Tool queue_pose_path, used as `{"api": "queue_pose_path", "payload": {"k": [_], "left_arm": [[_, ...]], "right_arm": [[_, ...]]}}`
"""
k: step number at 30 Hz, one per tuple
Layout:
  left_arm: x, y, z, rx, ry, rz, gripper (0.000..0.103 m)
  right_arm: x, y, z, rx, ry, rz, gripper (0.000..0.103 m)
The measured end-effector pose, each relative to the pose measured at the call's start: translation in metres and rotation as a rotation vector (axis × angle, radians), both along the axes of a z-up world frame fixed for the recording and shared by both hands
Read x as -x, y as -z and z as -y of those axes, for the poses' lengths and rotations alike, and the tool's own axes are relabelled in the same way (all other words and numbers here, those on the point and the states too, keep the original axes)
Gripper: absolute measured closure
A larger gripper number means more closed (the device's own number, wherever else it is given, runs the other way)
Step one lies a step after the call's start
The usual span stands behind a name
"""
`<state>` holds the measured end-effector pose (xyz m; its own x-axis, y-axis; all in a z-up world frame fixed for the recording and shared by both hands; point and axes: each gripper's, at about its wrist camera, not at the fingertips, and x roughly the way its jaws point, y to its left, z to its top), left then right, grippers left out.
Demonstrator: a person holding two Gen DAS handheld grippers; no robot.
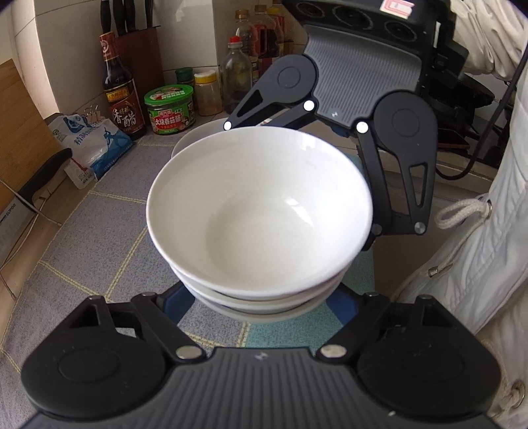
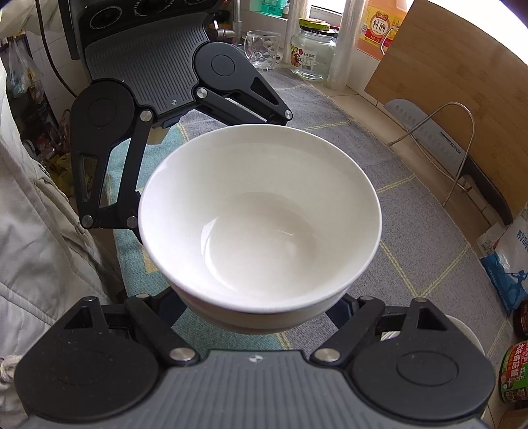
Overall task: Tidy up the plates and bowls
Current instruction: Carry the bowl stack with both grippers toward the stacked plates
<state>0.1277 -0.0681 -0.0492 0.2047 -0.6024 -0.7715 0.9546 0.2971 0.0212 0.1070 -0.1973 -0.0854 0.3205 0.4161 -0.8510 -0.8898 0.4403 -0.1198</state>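
3 white bowls nested in 1 stack, held up over the grey checked cloth on the bench, no part of the stack seen touching the cloth. A white plate rests on the cloth beyond the stack, partly hidden.

Left claw clenched on the lower bowls from the near side of its view. Right claw clenched on the same stack from the opposite side. Fingertips of both are hidden under the bowls, so exact contact points can't be read.

Risks, as judged from here:
- Only the lower bowls look gripped. The top bowl just sits in the nest; a tilt or jerk could slide it out.
- 2 claws share 1 load. If the hands drift apart or 1 rises faster, the glazed sides could slip free.
- Crowded bench: bottles and jars behind, a cleaver leaning on a wooden board, a glass mug. A wide swing could knock these.
- A white coat with a loose drawcord hangs just beside the stack and could snag.

Writing legible:
- Cleaver blade: "SUPOR".
- Dark bottle: "香醋".
- Yellow bottle: "料酒".
- Green-lidded jar: red label, Chinese text too small to be sure of.
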Motion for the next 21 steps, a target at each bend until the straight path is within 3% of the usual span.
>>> {"api": "queue_pose_path", "payload": {"k": [21], "left_arm": [[-0.027,0.003,0.101,0.022,0.094,0.008,0.018]], "right_arm": [[0.007,-0.012,0.107,0.019,0.09,0.017,0.014]]}}
